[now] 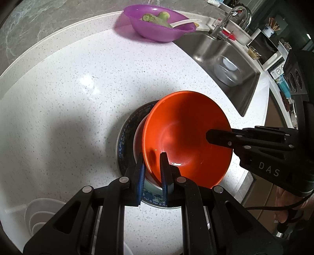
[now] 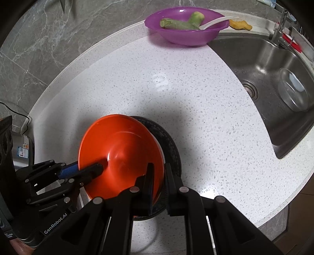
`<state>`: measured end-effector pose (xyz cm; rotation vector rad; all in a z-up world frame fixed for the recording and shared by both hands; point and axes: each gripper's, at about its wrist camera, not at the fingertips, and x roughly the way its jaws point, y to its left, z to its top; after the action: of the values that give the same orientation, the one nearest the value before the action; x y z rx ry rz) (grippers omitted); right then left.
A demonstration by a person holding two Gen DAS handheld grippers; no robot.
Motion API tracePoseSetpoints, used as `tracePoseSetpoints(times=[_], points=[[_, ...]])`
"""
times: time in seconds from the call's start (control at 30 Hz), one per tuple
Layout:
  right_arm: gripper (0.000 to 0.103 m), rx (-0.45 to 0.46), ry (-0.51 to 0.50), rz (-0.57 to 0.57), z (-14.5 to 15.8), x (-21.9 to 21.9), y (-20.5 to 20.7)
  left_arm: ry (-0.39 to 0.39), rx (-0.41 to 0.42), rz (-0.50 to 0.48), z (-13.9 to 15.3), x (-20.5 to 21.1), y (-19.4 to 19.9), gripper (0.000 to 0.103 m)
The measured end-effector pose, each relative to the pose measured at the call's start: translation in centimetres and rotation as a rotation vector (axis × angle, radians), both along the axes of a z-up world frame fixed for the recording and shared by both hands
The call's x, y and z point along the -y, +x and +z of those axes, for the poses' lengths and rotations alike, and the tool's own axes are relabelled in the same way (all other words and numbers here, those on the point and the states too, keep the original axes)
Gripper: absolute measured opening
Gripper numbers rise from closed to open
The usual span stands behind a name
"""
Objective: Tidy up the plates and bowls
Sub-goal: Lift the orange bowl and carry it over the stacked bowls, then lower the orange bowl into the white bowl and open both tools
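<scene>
Both hand-held grippers, left (image 1: 152, 168) and right (image 2: 158, 176), are clamped on opposite rims of the tilted orange bowl (image 1: 186, 137) above a blue-patterned plate (image 1: 125, 129) near the surface's (image 1: 78, 88) front edge.

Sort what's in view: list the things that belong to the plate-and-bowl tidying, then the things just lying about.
Job:
- orange bowl, rim pinched by both tongs, left and right
- patterned plate beneath it

Lying about:
- purple bowl holding green vegetables and a white spoon
- sink with a clear bowl in it
- faucet
- yellow peel
</scene>
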<state>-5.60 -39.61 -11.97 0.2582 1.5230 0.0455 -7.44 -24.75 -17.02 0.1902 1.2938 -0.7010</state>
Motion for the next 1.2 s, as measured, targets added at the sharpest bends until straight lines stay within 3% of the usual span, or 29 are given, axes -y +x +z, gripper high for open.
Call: tracePoseSetpoints(times=[1.0, 1.1, 1.2], points=[[0.011, -0.015, -0.114, 0.136, -0.8, -2.2, 0.1, -0.113, -0.050, 0.079, 0.0, -1.8, -0.1, 0.017], [0.011, -0.021, -0.120, 0.144, -0.9, -2.4, 0.3, -0.115, -0.040, 0.084, 0.5, -2.0, -0.3, 0.026], [0.011, -0.024, -0.140, 0.150, -1.1, -2.5, 0.3, -0.127, -0.034, 0.099, 0.7, -2.7, -0.2, 0.053]])
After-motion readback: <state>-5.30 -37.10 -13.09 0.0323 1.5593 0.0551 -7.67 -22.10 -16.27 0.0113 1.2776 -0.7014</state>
